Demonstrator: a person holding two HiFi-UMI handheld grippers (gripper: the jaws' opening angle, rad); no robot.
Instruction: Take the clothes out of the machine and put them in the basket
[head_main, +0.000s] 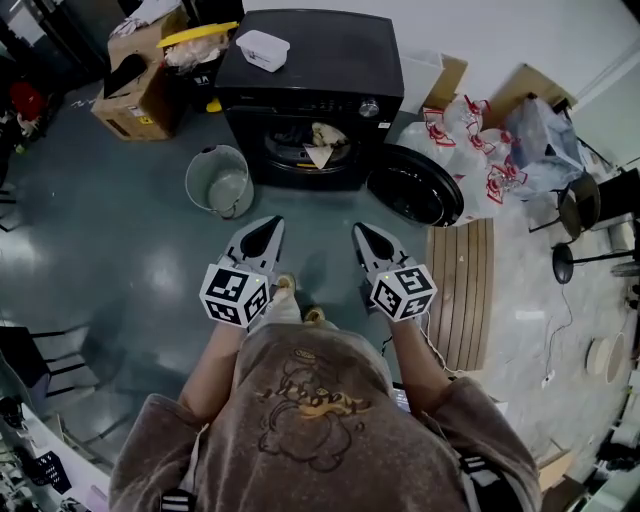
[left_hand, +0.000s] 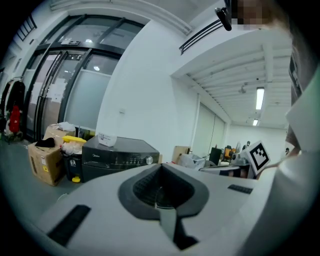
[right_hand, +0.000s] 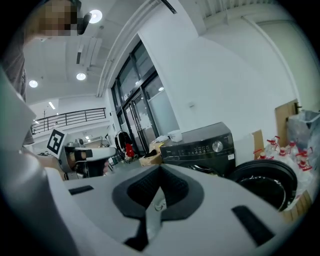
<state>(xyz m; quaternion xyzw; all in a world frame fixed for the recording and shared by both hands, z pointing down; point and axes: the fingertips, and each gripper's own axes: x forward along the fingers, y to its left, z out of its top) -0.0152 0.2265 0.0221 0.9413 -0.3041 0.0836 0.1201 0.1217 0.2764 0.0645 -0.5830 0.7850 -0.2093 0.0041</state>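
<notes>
While the person stands facing the black washing machine (head_main: 318, 62), the left gripper (head_main: 264, 226) has its jaws pressed together on nothing; the right gripper (head_main: 363, 233) is the same; pale clothes (head_main: 322, 141) lie inside the open drum; the grey basket (head_main: 199, 167) stands just left of the machine.

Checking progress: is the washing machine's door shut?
No, the door stands wide open beside the machine, clothes showing inside.

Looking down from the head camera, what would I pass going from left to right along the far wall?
cardboard box → black washing machine → white bags with red print → black chair
</notes>
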